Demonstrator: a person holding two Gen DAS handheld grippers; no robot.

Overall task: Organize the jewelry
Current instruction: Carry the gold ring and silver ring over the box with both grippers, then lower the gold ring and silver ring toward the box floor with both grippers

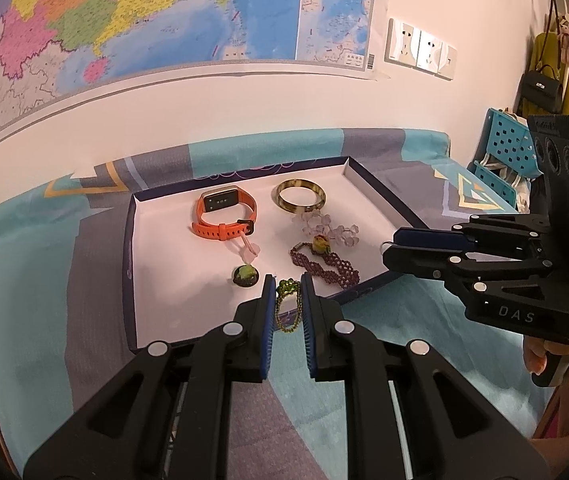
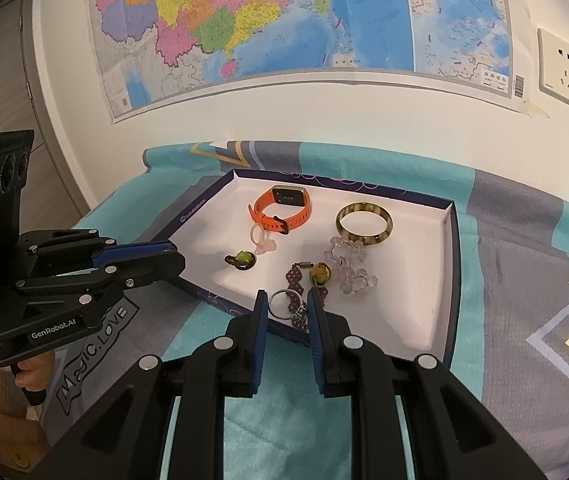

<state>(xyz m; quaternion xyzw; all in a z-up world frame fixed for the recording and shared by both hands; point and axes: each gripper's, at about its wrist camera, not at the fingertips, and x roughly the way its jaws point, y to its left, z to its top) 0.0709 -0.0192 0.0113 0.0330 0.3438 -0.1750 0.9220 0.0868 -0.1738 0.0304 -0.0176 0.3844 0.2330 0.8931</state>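
**Two grippers, each holding a piece over the tray's near edge**

Two pieces of jewelry are held at the near rim. The left gripper [image 1: 288, 280] is clamped on a green bead chain [image 1: 287, 305], which dangles between its blue pads over the tray [image 1: 380, 194]. The right gripper [image 2: 286, 296] grasps a silver ring [image 2: 282, 305] between its pads, above the near end of a purple bead bracelet [image 2: 298, 280].

Just past the pads, inside the white tray, lie a green stone ring [image 1: 245, 275] on the left and the purple bracelet to the right, with a yellow-green bead charm [image 1: 319, 244] at its far end. Touching that charm sits a clear flower bracelet [image 1: 330, 227]. A pale pink ring [image 1: 248, 250] rests between the stone ring and an orange watch [image 1: 224, 216].

Farthest back, the watch stands on its strap on the left, and an amber bangle [image 1: 301, 195] lies flat on the right, near the tray's rear wall. The tray sits on a teal and grey cloth [image 1: 24, 280], with a map [image 1: 124, 12] on the wall behind.
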